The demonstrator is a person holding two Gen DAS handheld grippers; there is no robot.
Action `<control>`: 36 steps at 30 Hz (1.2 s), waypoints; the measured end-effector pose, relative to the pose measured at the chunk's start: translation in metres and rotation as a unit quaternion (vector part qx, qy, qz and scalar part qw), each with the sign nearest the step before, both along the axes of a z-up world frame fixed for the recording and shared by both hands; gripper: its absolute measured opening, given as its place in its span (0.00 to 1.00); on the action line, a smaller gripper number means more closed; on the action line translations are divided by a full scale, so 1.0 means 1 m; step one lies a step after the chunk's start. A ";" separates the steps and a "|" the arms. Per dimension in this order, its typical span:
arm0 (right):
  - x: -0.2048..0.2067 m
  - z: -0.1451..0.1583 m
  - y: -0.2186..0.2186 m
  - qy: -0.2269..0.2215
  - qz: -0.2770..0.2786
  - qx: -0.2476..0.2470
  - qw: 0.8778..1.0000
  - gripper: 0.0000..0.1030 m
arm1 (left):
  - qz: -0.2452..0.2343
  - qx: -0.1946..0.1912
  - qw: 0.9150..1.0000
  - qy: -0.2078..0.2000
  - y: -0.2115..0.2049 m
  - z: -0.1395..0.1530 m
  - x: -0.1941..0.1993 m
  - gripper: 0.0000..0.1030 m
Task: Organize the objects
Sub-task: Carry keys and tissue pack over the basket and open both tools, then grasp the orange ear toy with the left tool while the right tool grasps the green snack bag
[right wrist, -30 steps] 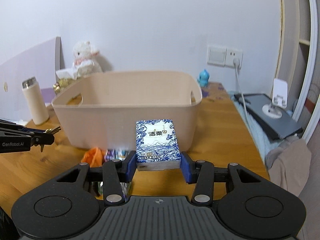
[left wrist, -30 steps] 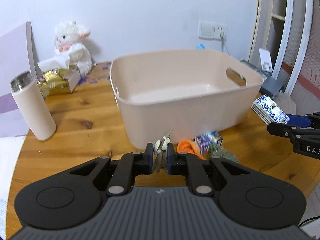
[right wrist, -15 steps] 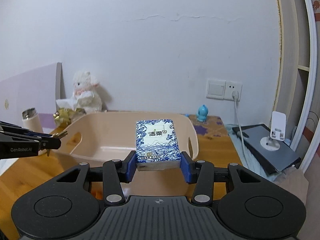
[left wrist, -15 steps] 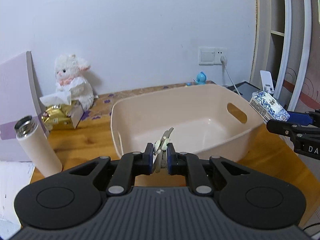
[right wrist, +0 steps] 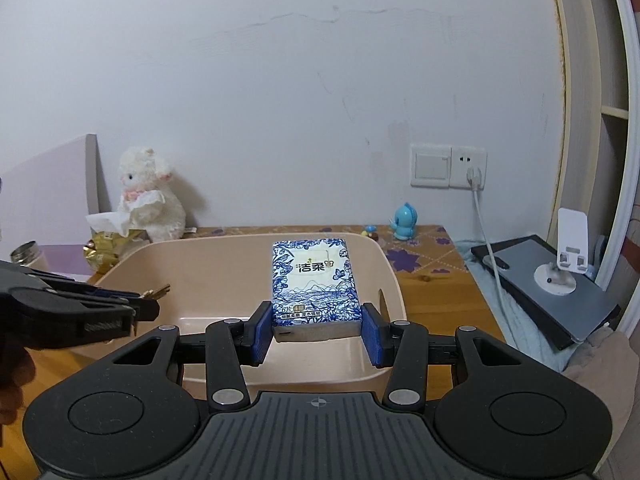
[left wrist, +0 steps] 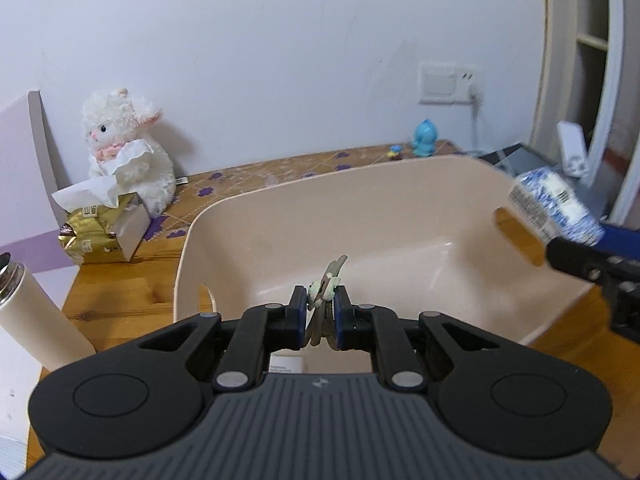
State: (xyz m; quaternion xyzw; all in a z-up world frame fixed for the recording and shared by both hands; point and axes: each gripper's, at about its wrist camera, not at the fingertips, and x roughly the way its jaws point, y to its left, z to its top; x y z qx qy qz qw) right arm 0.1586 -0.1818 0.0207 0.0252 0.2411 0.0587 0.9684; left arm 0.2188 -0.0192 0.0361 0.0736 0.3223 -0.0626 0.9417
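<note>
Blue-padded right claw [right wrist: 318,328] grips tissue pack [right wrist: 314,284]; left claw [left wrist: 321,320] pinches keys [left wrist: 325,296].

Home bedroom or living corner. Wooden bench [right wrist: 436,292] against plain white wall. Plush lamb [right wrist: 150,194] far left, tissue box [left wrist: 102,230] just beside it. Wall switch and socket [right wrist: 448,166] far right, small blue toy [right wrist: 404,222] below. Shelving [right wrist: 612,120] at right edge.

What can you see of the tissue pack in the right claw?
The small rectangular tissue pack, in glossy white wrap with blue floral print and Chinese lettering, lies flat with its printed face up. The right claw pinches its near end between blue pads. It hangs over the beige plastic tub, apparently touching only the pads.
</note>
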 end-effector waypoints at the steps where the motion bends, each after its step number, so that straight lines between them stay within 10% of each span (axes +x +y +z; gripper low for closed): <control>1: 0.004 -0.002 0.000 0.004 0.000 -0.001 1.000 0.42 | 0.001 0.003 1.000 0.007 -0.002 -0.005 0.005 0.15; 16: 0.022 -0.023 0.006 0.040 0.014 -0.025 0.999 0.43 | -0.003 0.006 0.998 0.063 -0.003 -0.031 0.024 0.17; 21: 0.008 -0.009 0.005 0.017 0.015 -0.021 1.000 0.54 | -0.002 -0.004 0.999 0.037 0.003 -0.012 0.005 0.73; 36: -0.059 0.005 0.018 0.020 0.031 -0.034 0.999 0.72 | 0.023 -0.005 1.000 0.018 0.036 0.018 -0.062 0.86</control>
